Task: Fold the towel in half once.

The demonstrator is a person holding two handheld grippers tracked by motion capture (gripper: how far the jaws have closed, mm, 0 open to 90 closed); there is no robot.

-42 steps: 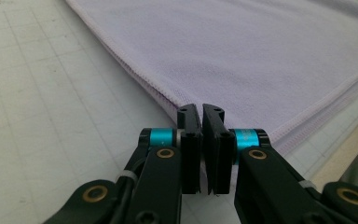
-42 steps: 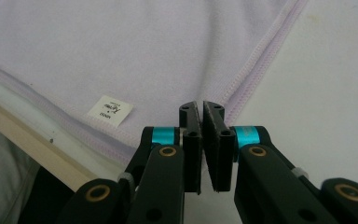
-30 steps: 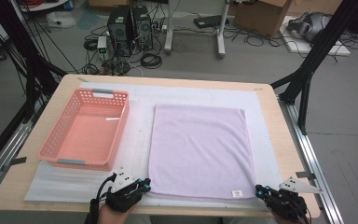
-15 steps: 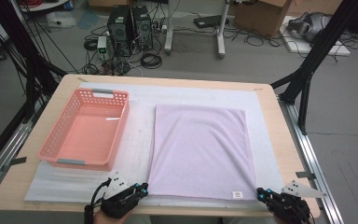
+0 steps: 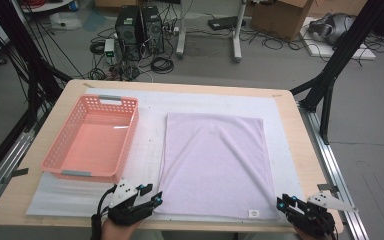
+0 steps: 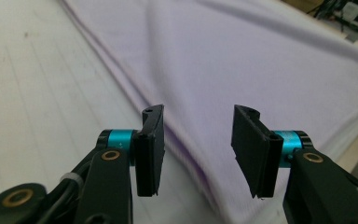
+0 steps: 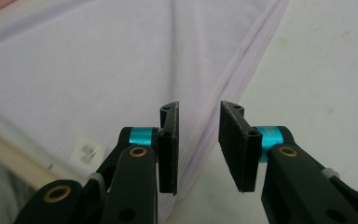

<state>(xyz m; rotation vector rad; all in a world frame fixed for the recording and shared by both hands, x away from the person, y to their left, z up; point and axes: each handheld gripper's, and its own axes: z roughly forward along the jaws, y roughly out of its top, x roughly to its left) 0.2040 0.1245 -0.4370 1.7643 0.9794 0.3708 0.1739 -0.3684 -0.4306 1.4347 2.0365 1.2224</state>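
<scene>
Both sets of fingers have just been opening, pressed together a second ago. The left gripper [image 5: 156, 199] is hovering spread over the near left corner of the flat, soft lilac rectangular terry towel [image 5: 212, 162], and the right gripper [image 5: 282, 203] is parting at its near right corner, pinching nothing. The towel is lying on the white padded mat [image 5: 150, 145] mid-counter, beside the slotted pink plastic basket [image 5: 60, 159].

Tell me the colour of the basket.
Salmon pink basket, clearest in the high view.
</scene>
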